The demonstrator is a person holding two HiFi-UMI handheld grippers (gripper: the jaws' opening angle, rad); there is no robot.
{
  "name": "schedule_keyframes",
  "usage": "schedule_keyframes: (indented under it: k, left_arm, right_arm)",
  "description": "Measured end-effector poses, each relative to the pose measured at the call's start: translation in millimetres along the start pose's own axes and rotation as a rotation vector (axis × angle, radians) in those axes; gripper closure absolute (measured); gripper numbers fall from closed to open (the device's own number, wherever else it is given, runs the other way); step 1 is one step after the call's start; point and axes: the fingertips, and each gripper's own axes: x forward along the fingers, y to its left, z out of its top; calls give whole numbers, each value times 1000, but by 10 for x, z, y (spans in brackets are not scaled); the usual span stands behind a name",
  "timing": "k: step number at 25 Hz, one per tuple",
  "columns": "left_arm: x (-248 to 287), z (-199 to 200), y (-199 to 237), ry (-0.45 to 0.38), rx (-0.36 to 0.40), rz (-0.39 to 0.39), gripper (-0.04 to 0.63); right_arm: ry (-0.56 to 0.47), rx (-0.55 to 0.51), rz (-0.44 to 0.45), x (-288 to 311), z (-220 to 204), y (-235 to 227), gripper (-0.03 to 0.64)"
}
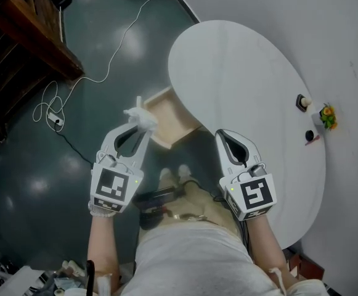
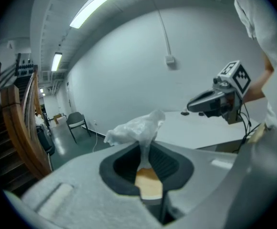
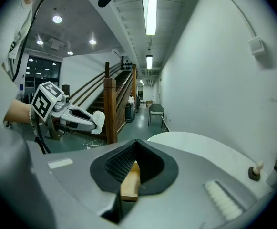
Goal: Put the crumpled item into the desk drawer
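Item 1: left gripper (image 1: 142,126), shown at the lower left of the head view; jaws are closed on the crumpled item (image 1: 139,115), a white crinkled wad that is pinched at its lower end and bulges out above the jaw tips. In the left gripper view the wad (image 2: 137,127) is seen standing up from between the pads

Item 2: right gripper (image 1: 227,135), shown at the lower centre-right of the head view; jaws are brought together with nothing between them, as is confirmed in the right gripper view (image 3: 136,142)

Item 3: drawer (image 1: 166,113), light wood, pulled open from under the left edge of the desk (image 1: 246,73); its inside is seen bare. The held wad is placed in the frame at the drawer's left rim; whether it is above or touching cannot be told

Item 4: desk, white, oval, filling the upper right of the head view; a few small objects (image 1: 314,117) are grouped near its right edge, too small to be identified

Item 5: white cable (image 1: 108,66), trailed across the dark floor at the upper left
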Motion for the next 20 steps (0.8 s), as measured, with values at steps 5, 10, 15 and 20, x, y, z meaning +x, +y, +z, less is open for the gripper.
schedule_keyframes:
  k: [5, 10, 15, 20]
  left_arm:
    - [263, -243, -8, 59, 5, -43, 548]
    - [544, -508, -53, 117, -5, -92, 548]
    - [816, -746, -94, 166, -10, -143, 546]
    - [1117, -1088, -167, 252, 41, -197, 546]
  right_arm:
    - [23, 33, -26, 32, -127, -81, 612]
    - [48, 56, -46, 103, -255, -182, 612]
    - [55, 66, -39, 167, -411, -247, 612]
    - [73, 91, -51, 203, -554, -350, 612]
